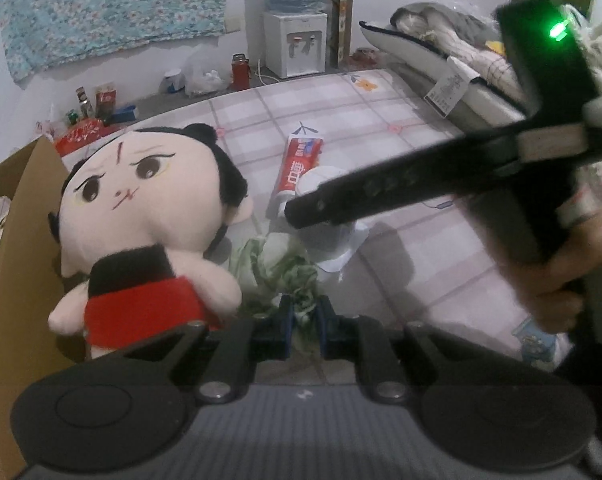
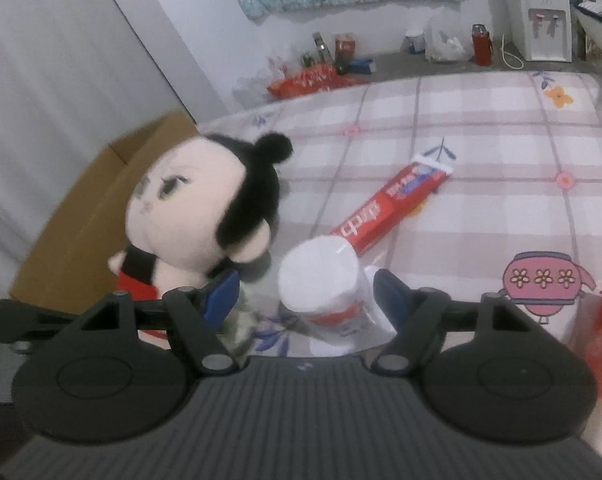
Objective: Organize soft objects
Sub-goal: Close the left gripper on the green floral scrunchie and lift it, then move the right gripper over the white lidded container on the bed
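Down low, we note the left gripper fingers clenched on a crumpled green-and-white cloth lying on the bed. Right gripper fingers spread, straddling a white paper roll without pressing it. Beside them, plush doll, toothpaste tube, cardboard box.

plush doll: matt, fuzzy cloth in cream, black and red. crumpled green-white item: soft and wrinkled, cloth or thin plastic, cannot tell which. toothpaste tube: smooth, glossy. tissue pack: shiny film wrap. bed sheet: matt woven cloth. box: matt brown cardboard. tongs: matt black plastic, blue pads.
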Demonstrator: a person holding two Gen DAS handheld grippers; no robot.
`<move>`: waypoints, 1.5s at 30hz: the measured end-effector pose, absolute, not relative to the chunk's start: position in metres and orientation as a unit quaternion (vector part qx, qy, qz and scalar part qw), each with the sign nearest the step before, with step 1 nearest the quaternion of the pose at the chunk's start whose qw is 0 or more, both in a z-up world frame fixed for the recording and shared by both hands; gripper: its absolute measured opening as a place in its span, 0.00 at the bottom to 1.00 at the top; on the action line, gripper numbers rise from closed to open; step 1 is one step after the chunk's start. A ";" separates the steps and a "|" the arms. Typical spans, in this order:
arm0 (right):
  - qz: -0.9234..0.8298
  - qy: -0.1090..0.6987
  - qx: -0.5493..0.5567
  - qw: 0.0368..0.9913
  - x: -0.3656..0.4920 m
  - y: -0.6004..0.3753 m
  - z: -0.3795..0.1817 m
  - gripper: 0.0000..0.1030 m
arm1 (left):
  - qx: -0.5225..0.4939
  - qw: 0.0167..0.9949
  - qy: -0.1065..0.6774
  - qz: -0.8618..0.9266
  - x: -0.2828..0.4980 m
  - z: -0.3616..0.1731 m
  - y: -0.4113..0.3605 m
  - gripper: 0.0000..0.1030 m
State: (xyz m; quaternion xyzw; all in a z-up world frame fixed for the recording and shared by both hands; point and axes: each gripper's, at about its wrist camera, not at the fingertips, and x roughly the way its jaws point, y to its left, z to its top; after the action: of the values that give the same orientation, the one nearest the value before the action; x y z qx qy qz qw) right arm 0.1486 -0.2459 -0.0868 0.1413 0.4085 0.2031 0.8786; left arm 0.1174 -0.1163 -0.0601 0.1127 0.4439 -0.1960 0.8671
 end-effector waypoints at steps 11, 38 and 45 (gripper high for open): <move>0.175 0.413 0.139 0.883 0.134 -0.249 -0.093 0.49 | 0.092 0.876 0.433 -0.190 0.086 -0.045 -0.095 0.12; 0.056 0.492 0.320 0.808 0.043 -0.324 -0.090 0.52 | 0.036 0.890 0.414 -0.190 0.057 -0.029 -0.053 0.12; 0.074 0.437 0.225 0.868 0.026 -0.301 -0.052 0.68 | 0.036 0.890 0.412 -0.191 0.057 -0.030 -0.053 0.12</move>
State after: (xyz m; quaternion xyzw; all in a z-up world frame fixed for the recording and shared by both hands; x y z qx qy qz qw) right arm 0.0258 -0.3008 -0.0517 0.2245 0.4366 0.0740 0.8681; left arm 0.0567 -0.0526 -0.0301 0.0358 0.4121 -0.1907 0.8902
